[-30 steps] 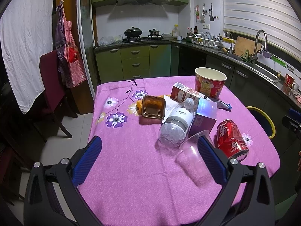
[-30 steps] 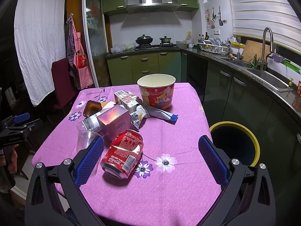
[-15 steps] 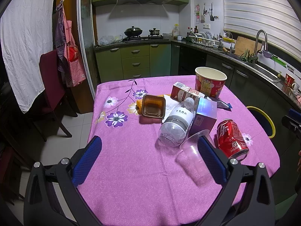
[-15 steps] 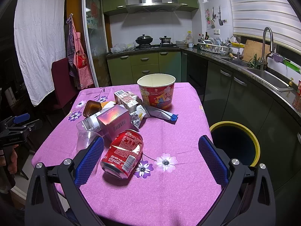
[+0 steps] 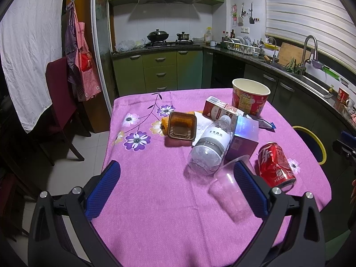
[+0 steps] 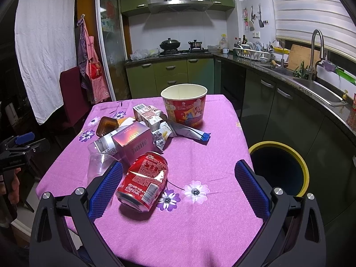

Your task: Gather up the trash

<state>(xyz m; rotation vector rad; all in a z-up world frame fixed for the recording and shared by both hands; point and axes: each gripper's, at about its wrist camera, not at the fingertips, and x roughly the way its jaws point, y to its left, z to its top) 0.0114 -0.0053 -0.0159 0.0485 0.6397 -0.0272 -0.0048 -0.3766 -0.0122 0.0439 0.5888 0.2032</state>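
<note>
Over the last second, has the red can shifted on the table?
No. The red can lies by the same white flower print as before, on its side.

Both hand-held grippers share one build: the left gripper point(image 5: 176, 185) and the right gripper point(image 6: 178, 184) have matte black, rounded frames branching into two arms, each tipped with fingers point(image 5: 102, 185) carrying blue, finely textured pads and round silver screws point(image 6: 278, 191) at the joints.
</note>
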